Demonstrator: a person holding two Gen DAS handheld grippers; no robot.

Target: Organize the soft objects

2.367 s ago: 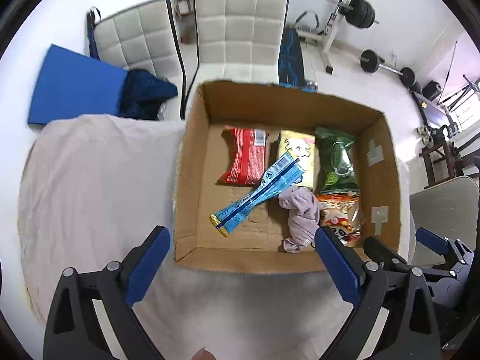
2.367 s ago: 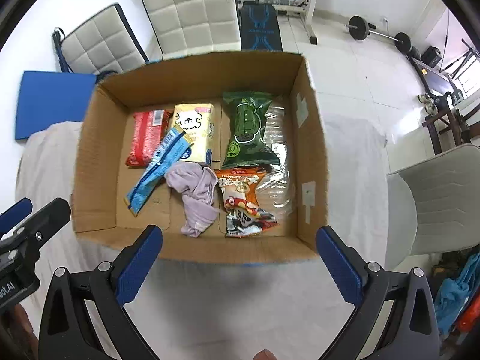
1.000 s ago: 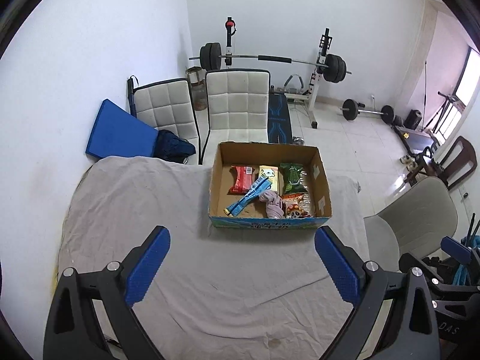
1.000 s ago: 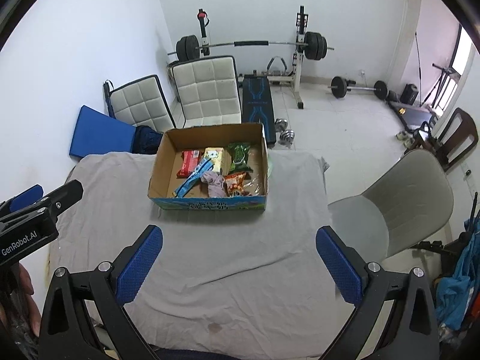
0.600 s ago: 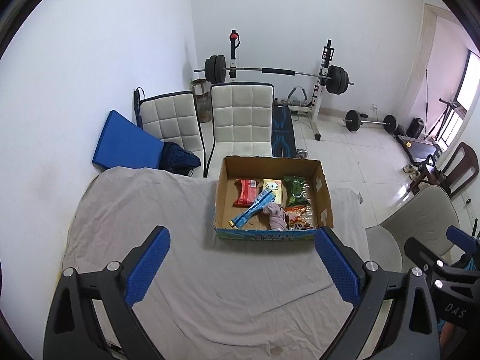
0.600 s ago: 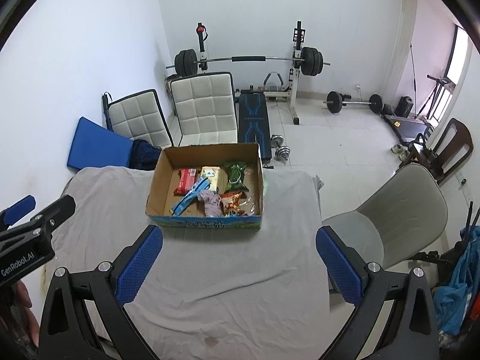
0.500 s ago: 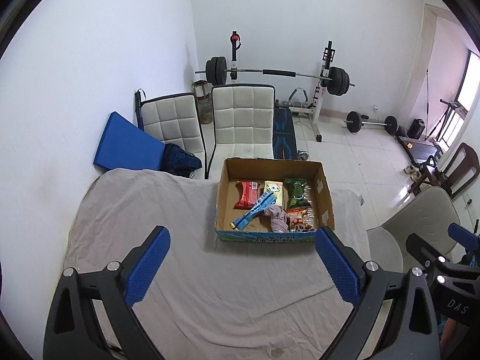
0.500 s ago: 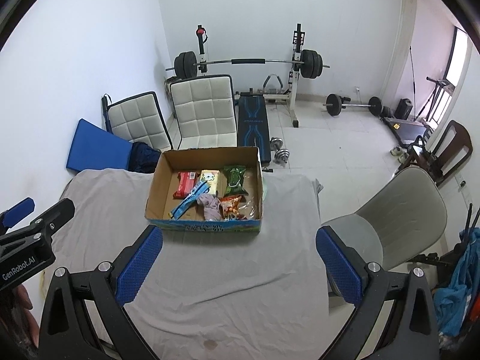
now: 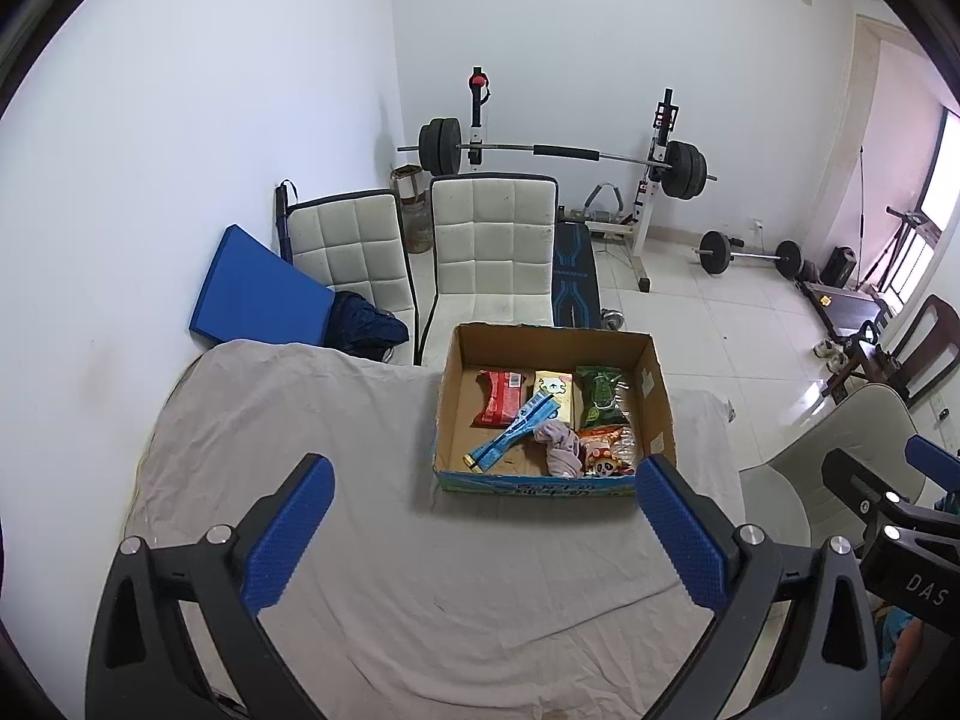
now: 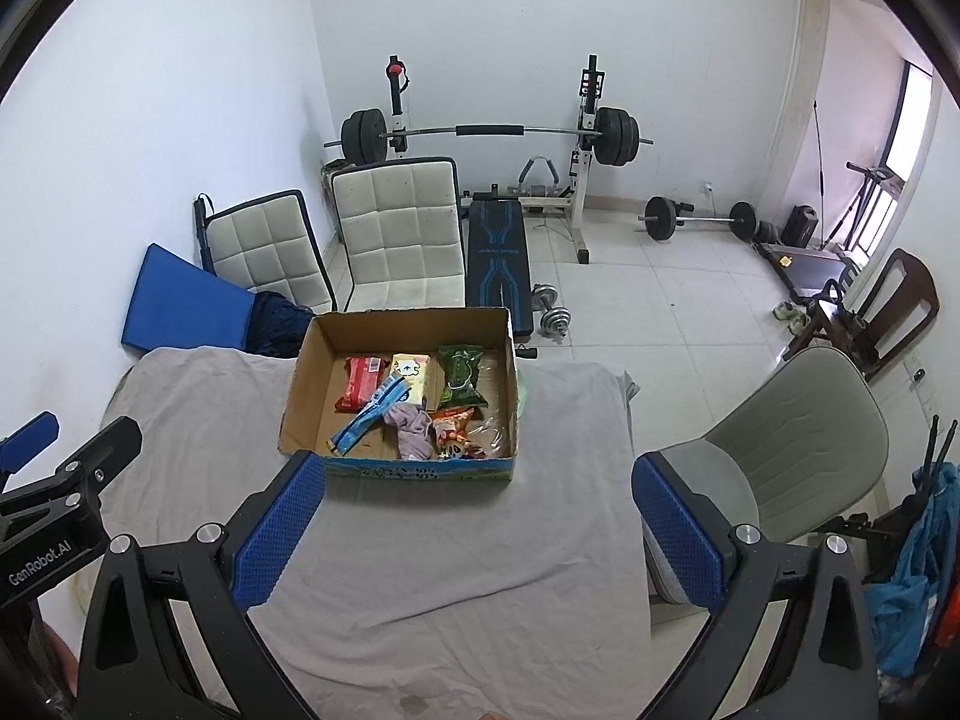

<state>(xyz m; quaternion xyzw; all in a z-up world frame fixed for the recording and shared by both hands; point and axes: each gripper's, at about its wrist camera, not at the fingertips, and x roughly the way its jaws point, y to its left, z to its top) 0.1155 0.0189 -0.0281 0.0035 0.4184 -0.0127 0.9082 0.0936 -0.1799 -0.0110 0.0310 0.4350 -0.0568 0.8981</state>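
A: From the left wrist view, the left gripper (image 9: 483,519) is hovering with jaws spread wide and nothing between them, well back from the cardboard box (image 9: 534,485) at the table's far edge.

B: The lilac cloth (image 9: 561,447) is lying by the box's near wall, touching the blue packet (image 9: 510,433). A careless pinch risks dragging that packet along.

A: The right wrist view is showing the right gripper (image 10: 480,525) equally agape and empty.

B: And the tablecloth (image 10: 420,570) is looking wrinkled; a low approach risks snagging it and shifting the box.
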